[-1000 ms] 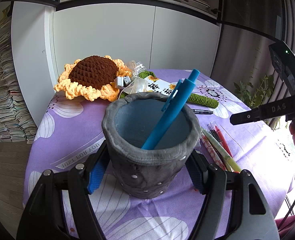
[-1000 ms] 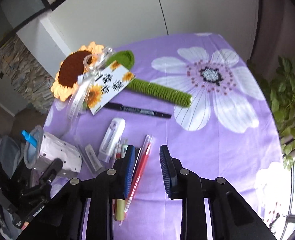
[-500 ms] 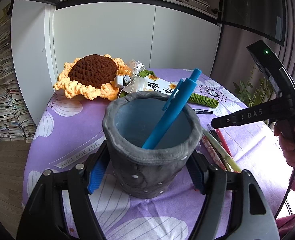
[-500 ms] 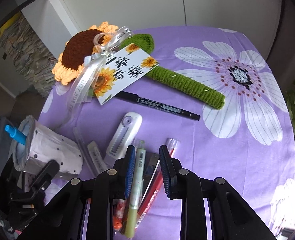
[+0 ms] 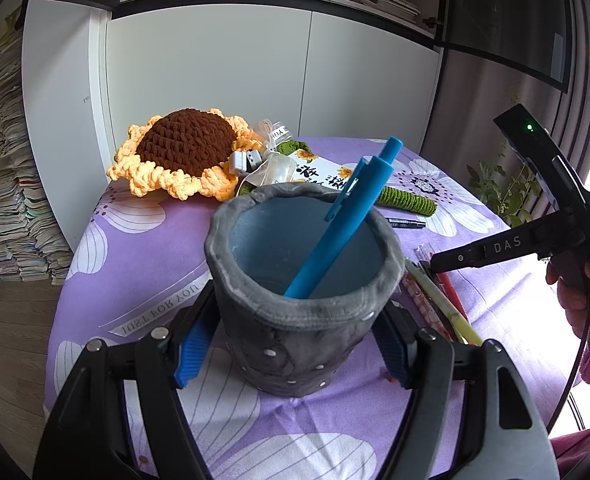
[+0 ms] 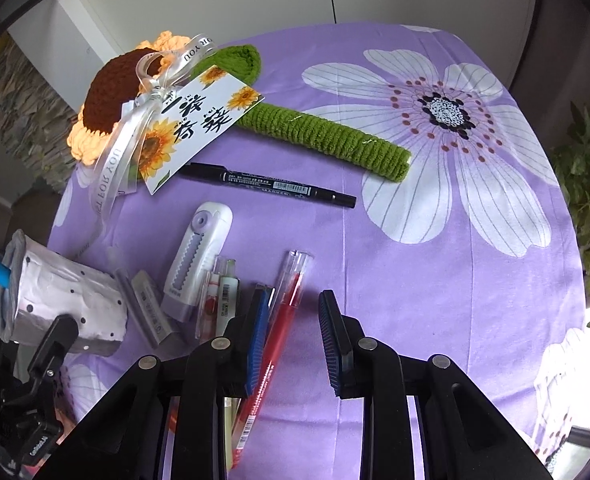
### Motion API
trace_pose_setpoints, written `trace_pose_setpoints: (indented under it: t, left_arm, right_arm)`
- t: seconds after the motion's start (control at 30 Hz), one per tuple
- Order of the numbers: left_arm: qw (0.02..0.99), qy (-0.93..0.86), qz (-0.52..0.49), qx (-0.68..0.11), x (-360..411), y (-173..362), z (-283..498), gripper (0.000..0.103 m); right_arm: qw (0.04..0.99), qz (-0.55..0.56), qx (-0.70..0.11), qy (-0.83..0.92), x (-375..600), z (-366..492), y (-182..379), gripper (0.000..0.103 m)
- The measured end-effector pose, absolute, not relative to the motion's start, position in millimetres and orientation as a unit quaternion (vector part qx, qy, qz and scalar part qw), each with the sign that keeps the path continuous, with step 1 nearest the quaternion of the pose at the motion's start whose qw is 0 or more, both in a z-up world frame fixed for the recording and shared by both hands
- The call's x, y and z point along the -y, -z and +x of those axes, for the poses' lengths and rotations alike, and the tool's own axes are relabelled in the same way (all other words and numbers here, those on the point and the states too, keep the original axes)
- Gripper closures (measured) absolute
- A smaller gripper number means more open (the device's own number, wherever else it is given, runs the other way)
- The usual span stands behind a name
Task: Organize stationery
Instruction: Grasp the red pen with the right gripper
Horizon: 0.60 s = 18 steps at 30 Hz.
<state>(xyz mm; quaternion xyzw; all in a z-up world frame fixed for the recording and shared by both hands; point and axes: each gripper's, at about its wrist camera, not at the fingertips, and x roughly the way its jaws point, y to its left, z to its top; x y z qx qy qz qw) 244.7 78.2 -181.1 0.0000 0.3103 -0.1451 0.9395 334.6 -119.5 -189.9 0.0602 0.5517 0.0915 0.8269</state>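
Blue pads of the left gripper (image 5: 295,348), at the bottom of the left wrist view, are pressed against both sides of a grey fabric pen holder (image 5: 301,280), which is kept upright at frame centre. One blue pen (image 5: 343,216) is seen leaning inside it, so a single item appears to have been put away.

Low in the right wrist view, the right gripper (image 6: 295,340) is held with its jaws apart and nothing clamped; a red pen (image 6: 279,336) is seen lying between the pads, closer to the left one, and does not seem to be pinched yet. Judged from this, the red pen is the piece about to be collected.

Just left of it, a bunch of other pens (image 6: 219,296), a white correction tape (image 6: 199,260) and a small grey eraser-like block (image 6: 151,312) are left on the purple tablecloth (image 6: 435,280). Higher up, a black marker (image 6: 271,186) is seen lying below the crochet sunflower (image 6: 127,96). Most of the tidying is judged to remain.
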Motion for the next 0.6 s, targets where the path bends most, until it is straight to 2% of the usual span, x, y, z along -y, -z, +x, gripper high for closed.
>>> trace_pose_setpoints:
  t: [0.6]
  left_arm:
    - [0.939, 0.145, 0.000, -0.310, -78.2, 181.1, 244.5, 0.032]
  right_arm:
    - [0.826, 0.082, -0.556, -0.051, 141.0, 355.6, 193.8, 0.075]
